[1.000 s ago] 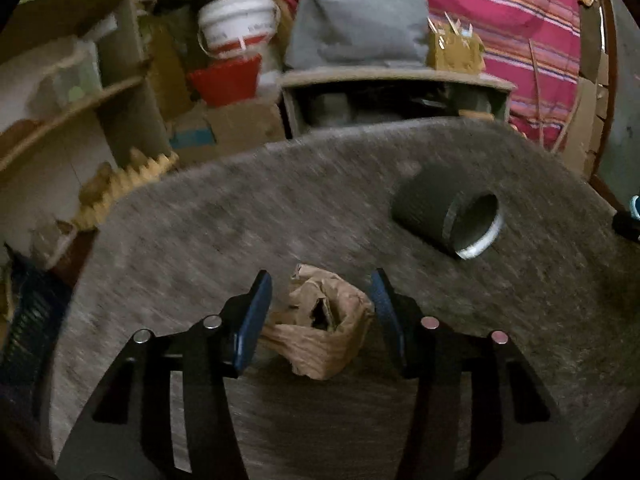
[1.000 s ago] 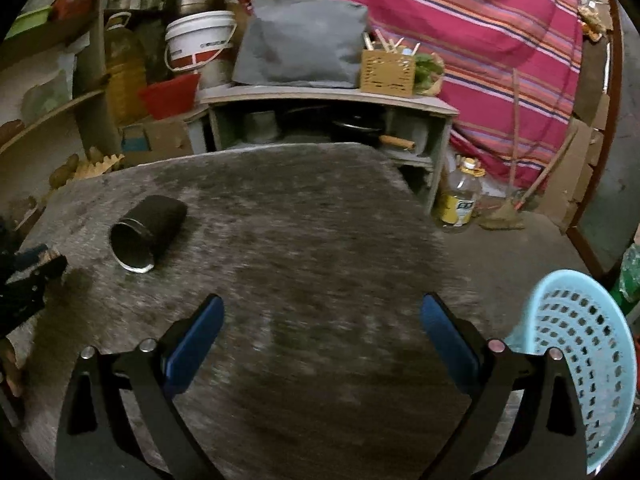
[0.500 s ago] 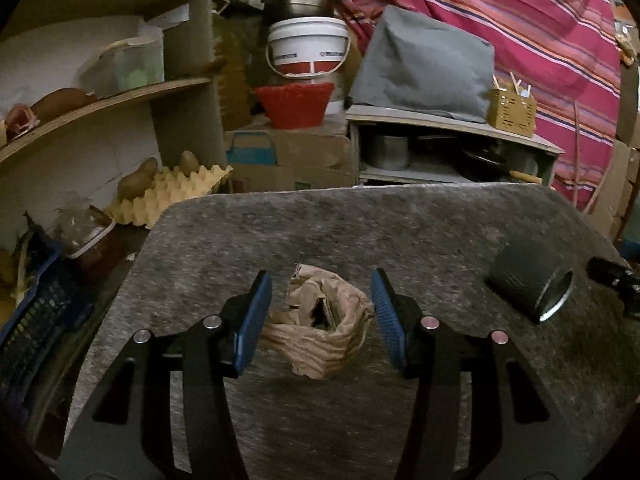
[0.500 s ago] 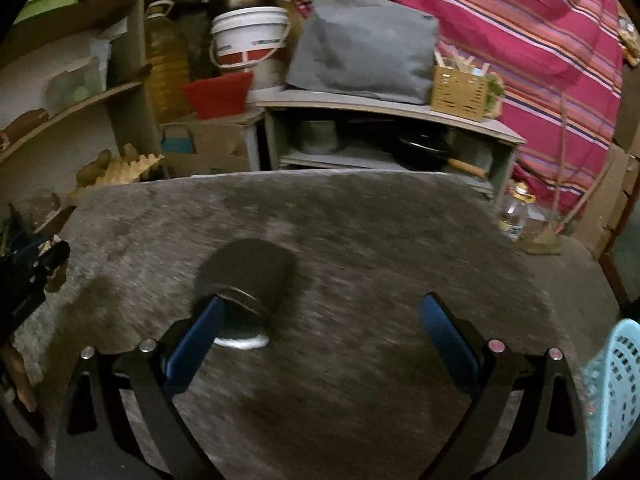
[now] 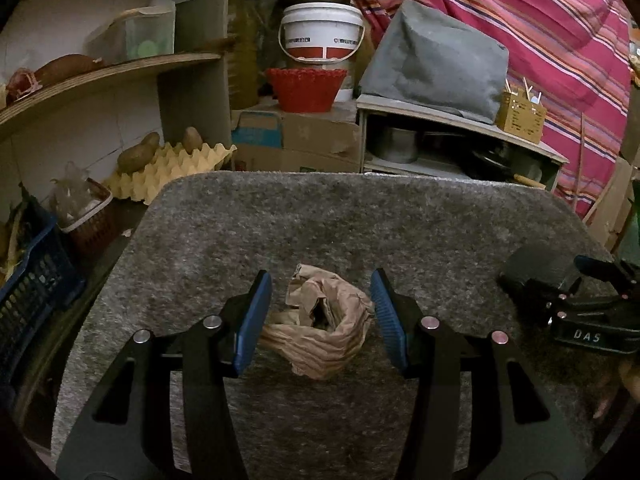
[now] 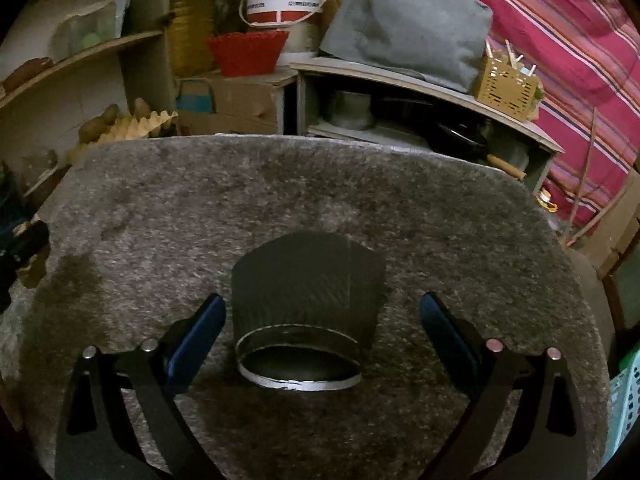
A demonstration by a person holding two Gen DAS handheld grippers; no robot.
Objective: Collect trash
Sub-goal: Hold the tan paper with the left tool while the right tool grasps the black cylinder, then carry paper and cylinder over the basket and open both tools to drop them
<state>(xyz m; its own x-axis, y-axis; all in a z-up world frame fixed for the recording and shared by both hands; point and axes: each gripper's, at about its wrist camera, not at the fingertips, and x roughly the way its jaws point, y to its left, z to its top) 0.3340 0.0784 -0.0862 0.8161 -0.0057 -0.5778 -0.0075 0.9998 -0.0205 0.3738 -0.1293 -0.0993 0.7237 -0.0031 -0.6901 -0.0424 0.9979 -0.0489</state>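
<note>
A: A cluttered storeroom: shelves, a white bucket, a striped pink cloth behind, and up front a table under grey felt. What is the trash here?

B: Two pieces. A crumpled brown paper bag sits between the fingers of the left gripper, which holds it: the left pad touches the bag's twisted tail at nine o'clock, the right pad its bulge at three. A dark paper cup lies on its side, open mouth towards the camera, between the fingers of the right gripper.

A: Has the right one got it?

B: Not yet. Its jaws are closing, but both pads stand clear of the cup, with felt showing at nine and three o'clock.

A: How should it close?

B: I'd keep the cup centred and meet the wall just behind the rim, where it looks stiffest. Squeeze gently; thin paper probably crushes and can slip out towards six o'clock.

A: And then?

B: Probably the pale blue basket, at four o'clock off the table edge.
</note>
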